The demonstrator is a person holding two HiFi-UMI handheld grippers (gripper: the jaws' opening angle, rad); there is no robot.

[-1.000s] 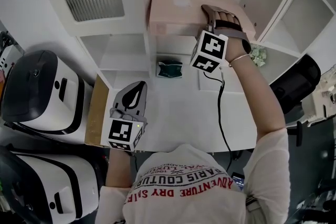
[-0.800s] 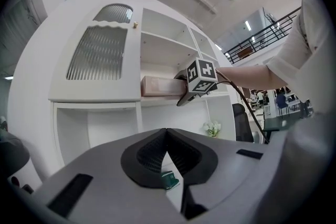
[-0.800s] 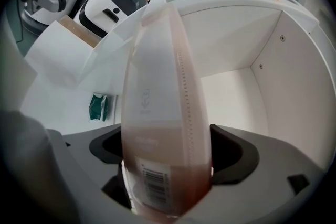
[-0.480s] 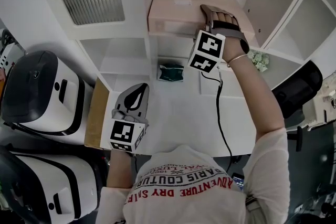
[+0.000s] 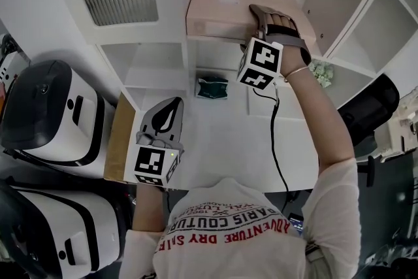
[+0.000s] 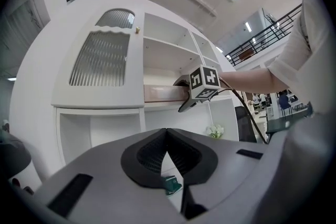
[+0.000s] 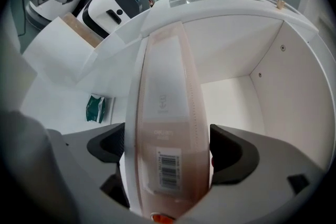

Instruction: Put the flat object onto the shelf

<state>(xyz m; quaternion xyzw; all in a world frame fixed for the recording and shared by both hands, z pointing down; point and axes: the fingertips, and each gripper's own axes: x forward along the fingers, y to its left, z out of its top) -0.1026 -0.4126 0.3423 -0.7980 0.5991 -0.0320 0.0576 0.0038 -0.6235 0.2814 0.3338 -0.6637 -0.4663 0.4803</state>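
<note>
The near end of the flat box (image 7: 167, 113) is lost at the bottom of the right gripper view, and its print is too small to read. The left gripper (image 6: 167, 135) half hides a small green packet (image 6: 171, 184).

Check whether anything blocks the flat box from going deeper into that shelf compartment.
Nothing visible does. The flat box already lies on the shelf, and the compartment behind it looks bare. The right gripper has just been opening its fingers, which flank the box's near end.
</note>
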